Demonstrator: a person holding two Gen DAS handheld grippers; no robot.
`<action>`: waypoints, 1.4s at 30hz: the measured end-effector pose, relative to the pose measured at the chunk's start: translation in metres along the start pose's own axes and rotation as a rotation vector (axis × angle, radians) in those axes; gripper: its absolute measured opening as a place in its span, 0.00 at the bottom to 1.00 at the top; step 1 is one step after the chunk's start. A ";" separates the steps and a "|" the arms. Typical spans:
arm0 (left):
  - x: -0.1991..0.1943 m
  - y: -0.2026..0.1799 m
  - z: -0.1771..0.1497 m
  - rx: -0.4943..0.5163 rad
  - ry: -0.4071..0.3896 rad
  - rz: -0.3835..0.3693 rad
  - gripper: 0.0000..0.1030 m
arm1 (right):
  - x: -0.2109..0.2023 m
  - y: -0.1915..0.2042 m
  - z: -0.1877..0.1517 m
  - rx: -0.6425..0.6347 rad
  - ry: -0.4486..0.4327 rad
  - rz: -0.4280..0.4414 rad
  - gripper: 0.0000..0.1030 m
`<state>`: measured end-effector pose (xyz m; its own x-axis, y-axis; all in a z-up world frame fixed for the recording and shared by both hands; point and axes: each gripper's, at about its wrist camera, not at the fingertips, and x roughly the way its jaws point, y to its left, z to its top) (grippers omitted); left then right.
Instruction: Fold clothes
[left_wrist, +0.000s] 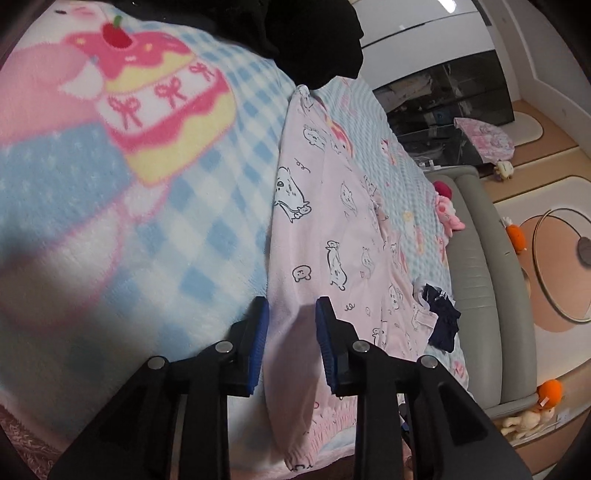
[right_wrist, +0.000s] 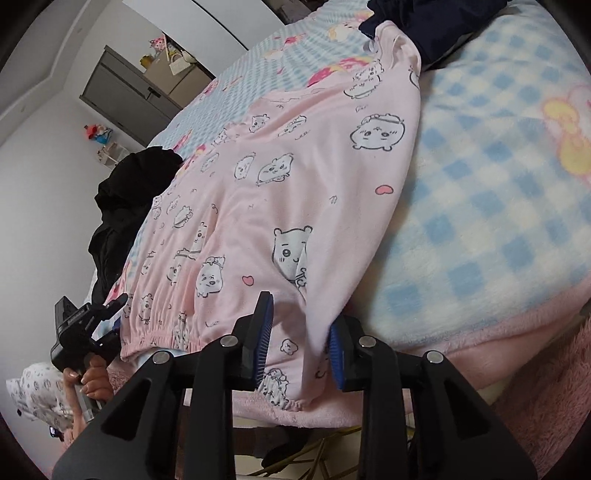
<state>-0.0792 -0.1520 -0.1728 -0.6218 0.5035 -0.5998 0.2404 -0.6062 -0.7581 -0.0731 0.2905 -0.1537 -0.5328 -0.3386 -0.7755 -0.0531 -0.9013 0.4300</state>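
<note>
We see the pink pajama pants flat on the checked blanket at the bed's near edge. Left gripper and right gripper both spread, straddling fabric without pinching.

left wrist: close above the bed, facing along its jaws toward a grey cabinet | right wrist: low at the bed's edge, close, facing across it to a wall cupboard | shared: pink printed garment, checked blanket, black clothes
</note>
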 end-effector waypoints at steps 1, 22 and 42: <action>0.001 -0.003 -0.001 0.022 -0.005 0.029 0.23 | 0.002 0.001 0.000 -0.001 0.004 -0.003 0.28; -0.044 -0.043 -0.013 0.221 -0.202 0.062 0.37 | 0.009 0.005 0.006 -0.021 -0.005 -0.143 0.25; 0.035 -0.122 -0.106 0.595 0.098 0.109 0.33 | 0.003 0.006 -0.028 0.064 0.098 0.030 0.33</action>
<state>-0.0507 0.0049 -0.1281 -0.5391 0.4561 -0.7081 -0.1757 -0.8831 -0.4351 -0.0511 0.2770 -0.1664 -0.4499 -0.3925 -0.8022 -0.0940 -0.8724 0.4796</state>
